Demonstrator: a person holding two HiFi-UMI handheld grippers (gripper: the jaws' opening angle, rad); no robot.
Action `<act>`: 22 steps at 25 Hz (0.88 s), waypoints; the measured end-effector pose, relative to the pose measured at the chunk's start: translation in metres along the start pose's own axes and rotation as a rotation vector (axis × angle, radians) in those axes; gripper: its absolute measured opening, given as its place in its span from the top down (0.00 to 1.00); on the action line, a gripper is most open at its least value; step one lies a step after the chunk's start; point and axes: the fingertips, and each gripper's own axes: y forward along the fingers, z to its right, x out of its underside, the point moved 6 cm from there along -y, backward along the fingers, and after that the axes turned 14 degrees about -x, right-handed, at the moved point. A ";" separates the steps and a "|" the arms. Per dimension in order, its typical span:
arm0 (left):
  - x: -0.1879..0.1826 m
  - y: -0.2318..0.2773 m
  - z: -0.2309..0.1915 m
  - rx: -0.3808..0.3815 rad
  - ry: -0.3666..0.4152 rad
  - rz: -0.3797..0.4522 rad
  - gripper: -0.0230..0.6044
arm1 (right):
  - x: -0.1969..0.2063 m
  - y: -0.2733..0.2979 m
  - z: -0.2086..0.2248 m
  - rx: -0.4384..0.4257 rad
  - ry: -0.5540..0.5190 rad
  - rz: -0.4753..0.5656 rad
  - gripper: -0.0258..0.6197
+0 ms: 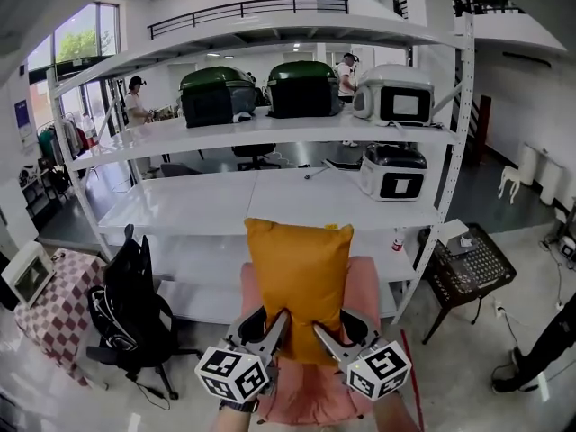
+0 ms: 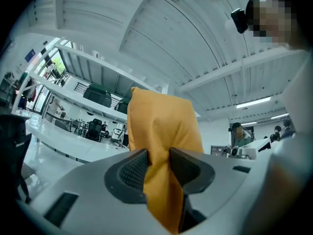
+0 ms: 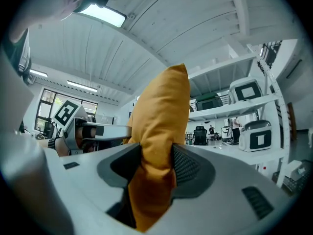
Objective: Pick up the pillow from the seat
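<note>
An orange pillow stands upright in the air in front of the pink seat, held by its lower edge from both sides. My left gripper is shut on the pillow's lower left part; in the left gripper view its pads pinch a fold of the pillow. My right gripper is shut on the lower right part, and in the right gripper view the fabric bunches between its pads. The pillow hides most of the seat's back.
A white shelf rack with green cases and white appliances stands right behind the seat. A black office chair with a bag and a checkered table are at left. A black mesh stool is at right. People stand in the background.
</note>
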 end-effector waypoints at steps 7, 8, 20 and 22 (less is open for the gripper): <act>-0.009 -0.007 0.004 -0.001 0.018 0.016 0.75 | -0.009 0.000 -0.007 0.001 -0.020 0.004 0.66; -0.010 -0.008 0.004 -0.001 0.020 0.019 0.75 | -0.010 -0.001 -0.007 0.001 -0.020 0.006 0.66; -0.018 -0.016 0.004 -0.013 0.031 0.041 0.75 | -0.018 0.002 -0.013 -0.007 -0.030 0.017 0.66; -0.017 -0.016 0.004 -0.015 0.034 0.041 0.75 | -0.017 0.001 -0.013 -0.008 -0.028 0.016 0.66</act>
